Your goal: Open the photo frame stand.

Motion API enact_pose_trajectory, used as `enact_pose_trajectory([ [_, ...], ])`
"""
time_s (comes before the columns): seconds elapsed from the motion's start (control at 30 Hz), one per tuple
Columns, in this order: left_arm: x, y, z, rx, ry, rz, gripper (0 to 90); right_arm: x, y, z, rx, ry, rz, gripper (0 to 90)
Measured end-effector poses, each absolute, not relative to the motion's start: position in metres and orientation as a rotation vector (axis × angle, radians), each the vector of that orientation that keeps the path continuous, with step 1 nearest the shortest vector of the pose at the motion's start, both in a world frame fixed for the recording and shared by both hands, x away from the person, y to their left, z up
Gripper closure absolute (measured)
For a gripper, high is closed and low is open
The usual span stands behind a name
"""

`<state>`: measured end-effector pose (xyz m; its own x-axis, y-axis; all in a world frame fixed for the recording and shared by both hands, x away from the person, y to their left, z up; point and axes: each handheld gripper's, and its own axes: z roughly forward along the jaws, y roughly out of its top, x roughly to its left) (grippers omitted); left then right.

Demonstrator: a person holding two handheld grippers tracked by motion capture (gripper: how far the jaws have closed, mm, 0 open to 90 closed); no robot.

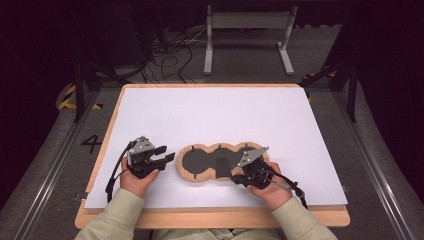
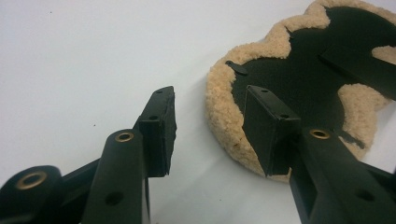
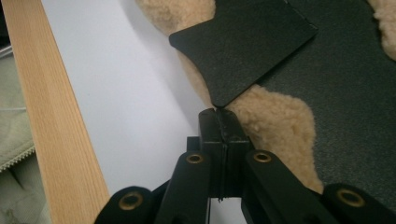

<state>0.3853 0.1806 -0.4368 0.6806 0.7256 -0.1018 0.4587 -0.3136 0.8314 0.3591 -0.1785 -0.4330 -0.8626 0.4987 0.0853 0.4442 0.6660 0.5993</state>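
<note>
Fuzzy tan mat [image 1: 218, 162] lies on white table [image 1: 210, 115]. Right tongs [image 3: 219, 115] pinch black flap [image 3: 243, 46] corner. Left tongs [image 2: 210, 123] apart, nothing between, beside mat edge.

Fleece pad [image 1: 192, 176] on table [image 1: 210, 112], near front edge; left tool [image 1: 166, 159] left, right tool [image 1: 239, 175] right.

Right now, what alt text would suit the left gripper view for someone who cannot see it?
Two black fingers of the left gripper stand apart over a white sheet, empty, with one just in front of a tan fleecy pad with a dark centre.
</note>
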Motion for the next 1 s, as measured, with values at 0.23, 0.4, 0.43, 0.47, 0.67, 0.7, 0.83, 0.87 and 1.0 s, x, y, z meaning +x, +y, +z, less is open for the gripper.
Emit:
enact_pose_trajectory([
  [0.23, 0.386, 0.18, -0.438, 1.976, 0.919, 0.362, 52.9, 0.359, -0.182, -0.426, 0.801, 2.761, 1.028, 90.0],
  [0.4, 0.386, 0.18, -0.438, 1.977, 0.919, 0.357, 52.7, 0.36, -0.184, -0.418, 0.809, 2.718, 1.076, 90.0],
  [0.43, 0.386, 0.18, -0.438, 1.976, 0.922, 0.352, 52.6, 0.36, -0.184, -0.417, 0.81, 2.71, 1.083, 90.0],
  [0.47, 0.386, 0.18, -0.438, 1.977, 0.922, 0.351, 52.5, 0.36, -0.185, -0.415, 0.809, 2.698, 1.099, 90.0],
  [0.67, 0.386, 0.179, -0.439, 1.98, 0.92, 0.33, 52.1, 0.362, -0.188, -0.41, 0.821, 2.659, 1.148, 90.0],
  [0.7, 0.386, 0.179, -0.439, 1.982, 0.924, 0.325, 52.1, 0.363, -0.188, -0.409, 0.825, 2.655, 1.153, 90.0],
  [0.83, 0.386, 0.179, -0.44, 1.986, 0.922, 0.323, 52.0, 0.363, -0.188, -0.408, 0.835, 2.646, 1.167, 90.0],
  [0.87, 0.386, 0.179, -0.44, 1.986, 0.92, 0.321, 52.0, 0.364, -0.189, -0.408, 0.838, 2.643, 1.178, 90.0],
  [1.0, 0.386, 0.178, -0.44, 1.989, 0.92, 0.317, 51.9, 0.364, -0.19, -0.409, 0.842, 2.631, 1.194, 90.0],
])
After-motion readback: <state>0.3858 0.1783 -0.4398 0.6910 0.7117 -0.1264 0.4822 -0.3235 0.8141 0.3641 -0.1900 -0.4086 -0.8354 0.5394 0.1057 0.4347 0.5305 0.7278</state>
